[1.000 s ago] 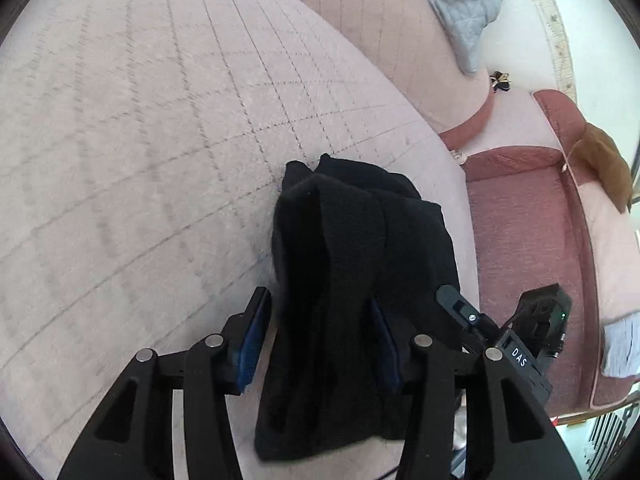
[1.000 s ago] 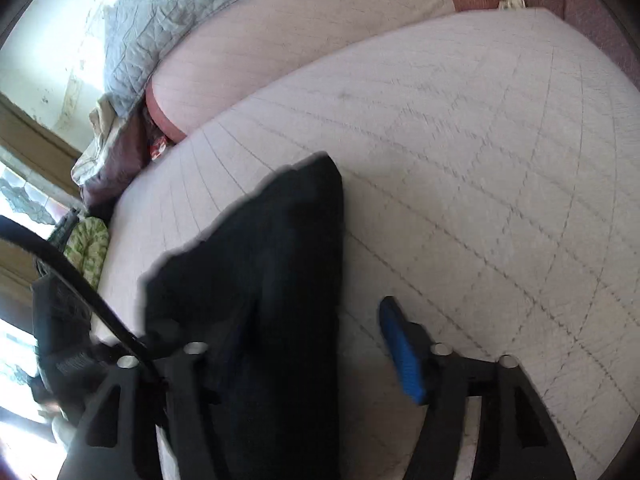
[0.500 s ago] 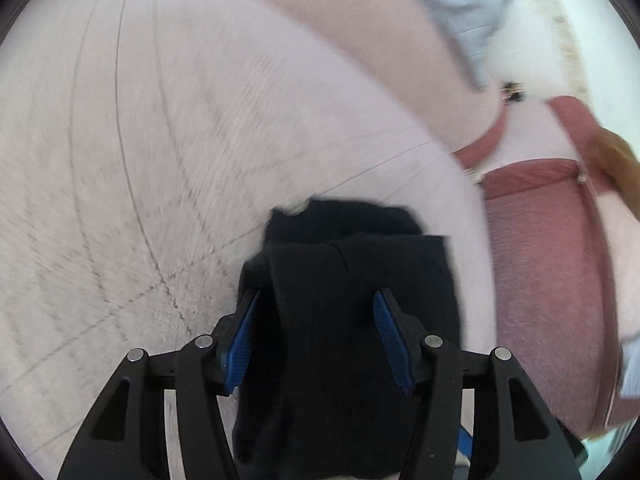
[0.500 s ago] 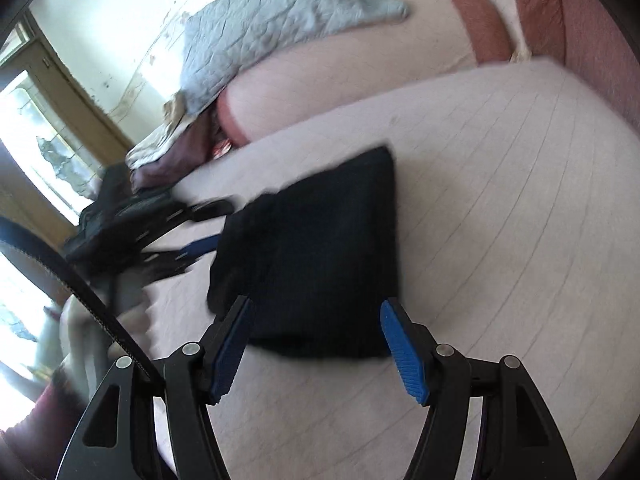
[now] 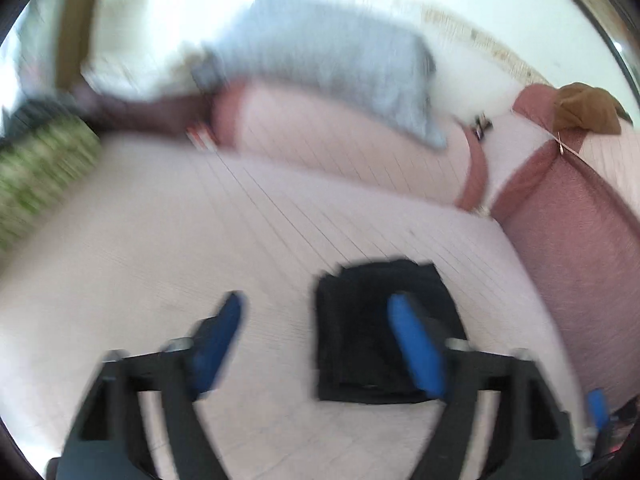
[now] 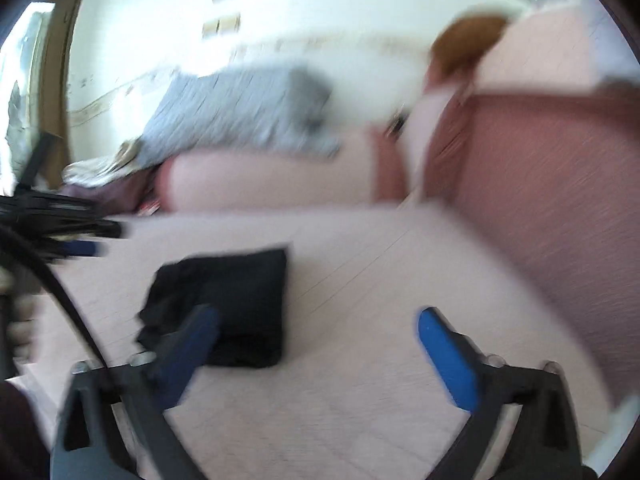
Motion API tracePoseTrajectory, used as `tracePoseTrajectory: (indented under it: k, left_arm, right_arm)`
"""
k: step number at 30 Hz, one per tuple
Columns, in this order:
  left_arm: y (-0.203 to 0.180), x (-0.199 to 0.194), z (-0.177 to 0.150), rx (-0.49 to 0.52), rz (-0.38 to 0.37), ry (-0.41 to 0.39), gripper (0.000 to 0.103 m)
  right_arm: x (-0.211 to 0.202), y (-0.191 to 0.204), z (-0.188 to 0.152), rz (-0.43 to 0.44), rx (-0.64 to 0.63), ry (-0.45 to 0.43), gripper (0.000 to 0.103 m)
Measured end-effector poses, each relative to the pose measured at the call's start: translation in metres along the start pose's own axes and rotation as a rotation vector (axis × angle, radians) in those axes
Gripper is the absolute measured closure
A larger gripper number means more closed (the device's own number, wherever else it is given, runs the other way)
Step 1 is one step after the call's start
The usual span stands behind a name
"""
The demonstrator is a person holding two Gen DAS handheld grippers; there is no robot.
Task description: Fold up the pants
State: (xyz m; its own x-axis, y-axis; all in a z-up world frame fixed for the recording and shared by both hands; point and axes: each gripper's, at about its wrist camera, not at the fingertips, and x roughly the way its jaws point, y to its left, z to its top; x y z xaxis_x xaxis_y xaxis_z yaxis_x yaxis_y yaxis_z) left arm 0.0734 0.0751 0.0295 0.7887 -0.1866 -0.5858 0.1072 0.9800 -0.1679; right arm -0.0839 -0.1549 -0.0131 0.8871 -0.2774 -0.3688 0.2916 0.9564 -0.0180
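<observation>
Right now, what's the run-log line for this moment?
pants: folded, lying free on bed | left gripper: open, empty, jaws just opening | right gripper: open, empty, jaws just opening

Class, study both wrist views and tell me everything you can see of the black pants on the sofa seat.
The black fabric pants are folded into a compact, roughly rectangular bundle with layered edges. They look soft, dark and matte, and lie flat on the pale pink quilted sofa seat. Blur hides finer detail. Neither gripper touches them.
</observation>
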Motion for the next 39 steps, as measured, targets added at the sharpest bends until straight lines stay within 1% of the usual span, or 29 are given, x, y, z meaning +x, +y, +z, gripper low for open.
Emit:
tracePoseTrajectory:
  k: [1, 2, 3, 4, 5, 6, 7, 9, 11, 13, 17, 20, 24, 26, 30, 34, 39]
  left_arm:
    - [-0.002, -0.022, -0.007, 0.008, 0.040, -0.067, 0.000]
    - [-0.004, -0.046, -0.015, 0.014, 0.072, -0.138, 0.000]
    - [-0.012, -0.063, -0.024, 0.024, 0.103, -0.192, 0.000]
    - [-0.017, -0.075, -0.032, 0.036, 0.133, -0.223, 0.000]
    - [-0.023, -0.082, -0.041, 0.054, 0.167, -0.233, 0.000]
    - [-0.029, -0.084, -0.047, 0.075, 0.191, -0.219, 0.000]
    - [-0.033, -0.083, -0.052, 0.099, 0.195, -0.197, 0.000]
    - [-0.040, -0.075, -0.061, 0.133, 0.168, -0.116, 0.000]
    - [-0.044, -0.065, -0.071, 0.118, 0.133, -0.030, 0.000]
    - [-0.050, -0.052, -0.082, 0.106, 0.121, 0.047, 0.000]
    - [-0.060, -0.031, -0.101, 0.140, 0.122, 0.145, 0.000]
    - [-0.067, -0.023, -0.109, 0.146, 0.114, 0.190, 0.000]
    - [-0.076, -0.011, -0.119, 0.183, 0.126, 0.236, 0.000]
    - [-0.078, -0.006, -0.123, 0.196, 0.132, 0.252, 0.000]
    - [-0.079, 0.004, -0.129, 0.201, 0.129, 0.285, 0.000]
    - [-0.074, 0.012, -0.132, 0.187, 0.123, 0.318, 0.000]
    - [-0.068, 0.019, -0.132, 0.171, 0.117, 0.337, 0.000]
  right_arm:
    - [-0.010, 0.001, -0.009, -0.003, -0.009, -0.034, 0.000]
    - [-0.012, 0.002, -0.013, 0.001, -0.016, -0.032, 0.000]
    - [-0.010, 0.003, -0.019, 0.009, -0.025, 0.005, 0.000]
    - [-0.004, 0.004, -0.025, 0.023, -0.030, 0.073, 0.000]
    - [0.003, 0.003, -0.031, 0.046, -0.017, 0.135, 0.000]
    - [0.005, 0.001, -0.035, 0.058, 0.001, 0.166, 0.000]
    - [0.009, -0.001, -0.040, 0.073, 0.027, 0.202, 0.000]
    - [0.020, -0.006, -0.049, 0.107, 0.070, 0.286, 0.000]
    - [0.027, -0.008, -0.055, 0.134, 0.100, 0.352, 0.000]
    - [0.033, -0.009, -0.061, 0.134, 0.112, 0.382, 0.000]
    - [0.040, -0.012, -0.067, 0.125, 0.115, 0.423, 0.000]
    - [0.046, -0.015, -0.072, 0.115, 0.124, 0.460, 0.000]
    - [0.052, -0.019, -0.073, 0.140, 0.172, 0.496, 0.000]
    - [0.054, -0.019, -0.074, 0.141, 0.179, 0.499, 0.000]
    - [0.056, -0.016, -0.074, 0.132, 0.155, 0.496, 0.000]
    - [0.058, -0.011, -0.074, 0.131, 0.133, 0.491, 0.000]
    - [0.059, -0.007, -0.074, 0.119, 0.116, 0.486, 0.000]
